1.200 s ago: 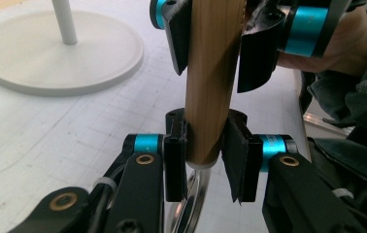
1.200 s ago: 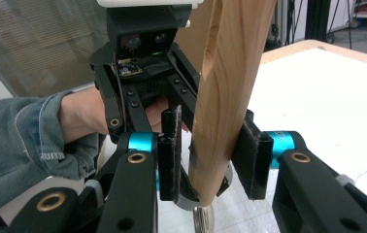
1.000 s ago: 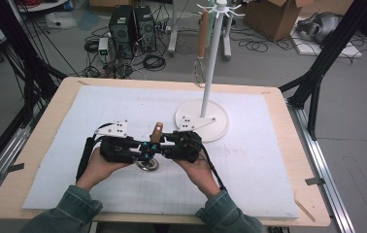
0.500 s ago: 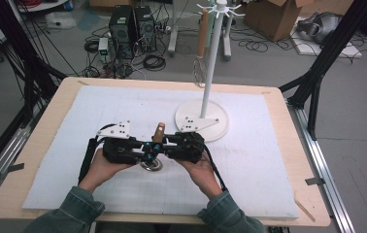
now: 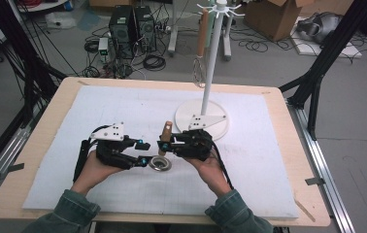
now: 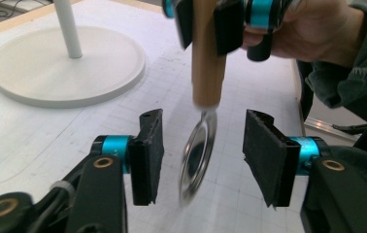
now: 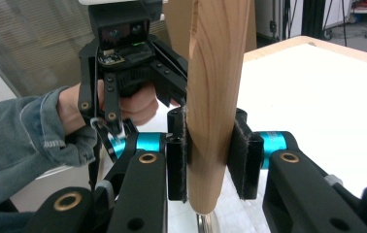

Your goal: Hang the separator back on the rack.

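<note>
right gripper (image 7: 206,160) is clamped on the wooden handle (image 7: 215,92) while the left gripper (image 6: 201,160), jaws just opened off the metal ring (image 6: 198,155), sits loose, so the dangling ring could swing and snag a pad (image 6: 266,155).

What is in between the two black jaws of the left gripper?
The metal ring of the wooden-handled tool hangs there, touching neither of the just-opened jaws of the left gripper, in the left gripper view.
</note>
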Available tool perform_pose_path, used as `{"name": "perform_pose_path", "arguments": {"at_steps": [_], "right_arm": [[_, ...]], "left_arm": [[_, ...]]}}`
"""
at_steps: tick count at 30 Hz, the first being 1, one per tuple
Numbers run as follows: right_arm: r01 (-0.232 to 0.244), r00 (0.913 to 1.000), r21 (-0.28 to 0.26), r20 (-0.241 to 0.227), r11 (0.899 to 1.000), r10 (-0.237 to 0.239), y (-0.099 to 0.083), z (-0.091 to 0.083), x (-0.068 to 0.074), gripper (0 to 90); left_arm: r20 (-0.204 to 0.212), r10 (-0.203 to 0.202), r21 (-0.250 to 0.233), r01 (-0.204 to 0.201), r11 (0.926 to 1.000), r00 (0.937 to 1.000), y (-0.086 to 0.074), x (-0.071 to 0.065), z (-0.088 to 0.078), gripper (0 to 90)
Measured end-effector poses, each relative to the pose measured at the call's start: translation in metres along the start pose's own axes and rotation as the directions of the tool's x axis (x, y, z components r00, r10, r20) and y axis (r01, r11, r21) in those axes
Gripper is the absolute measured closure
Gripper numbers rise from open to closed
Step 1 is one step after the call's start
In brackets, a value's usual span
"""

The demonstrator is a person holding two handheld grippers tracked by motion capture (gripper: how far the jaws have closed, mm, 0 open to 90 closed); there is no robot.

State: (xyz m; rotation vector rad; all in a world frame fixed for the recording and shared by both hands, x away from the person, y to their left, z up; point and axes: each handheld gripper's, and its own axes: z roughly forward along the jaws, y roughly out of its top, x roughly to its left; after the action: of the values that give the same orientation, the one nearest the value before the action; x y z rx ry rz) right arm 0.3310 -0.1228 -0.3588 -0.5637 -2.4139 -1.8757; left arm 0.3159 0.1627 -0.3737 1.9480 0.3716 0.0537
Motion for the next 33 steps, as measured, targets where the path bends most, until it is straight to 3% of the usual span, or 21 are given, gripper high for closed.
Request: {"name": "perform_pose_path", "arguments": {"at_steps": [16,20,33], "right_arm": [[-0.001,0.9998,0.031,0.02,1.0,0.0,0.011,-0.042,-0.018,72.3],[-0.003,0.9998,0.036,0.019,0.999,0.002,0.017,-0.052,-0.02,72.3],[0.016,0.9989,0.063,0.042,0.998,-0.019,0.039,-0.075,-0.031,72.2]], "left_arm": [[-0.123,-0.022,0.001,0.022,0.9997,0.9922,-0.014,0.003,-0.031,34.1],[-0.152,-0.044,0.004,0.045,0.999,0.9874,-0.021,0.008,-0.037,30.6],[-0.26,-0.084,0.005,0.089,0.9961,0.962,-0.036,0.016,-0.056,18.9]]}}
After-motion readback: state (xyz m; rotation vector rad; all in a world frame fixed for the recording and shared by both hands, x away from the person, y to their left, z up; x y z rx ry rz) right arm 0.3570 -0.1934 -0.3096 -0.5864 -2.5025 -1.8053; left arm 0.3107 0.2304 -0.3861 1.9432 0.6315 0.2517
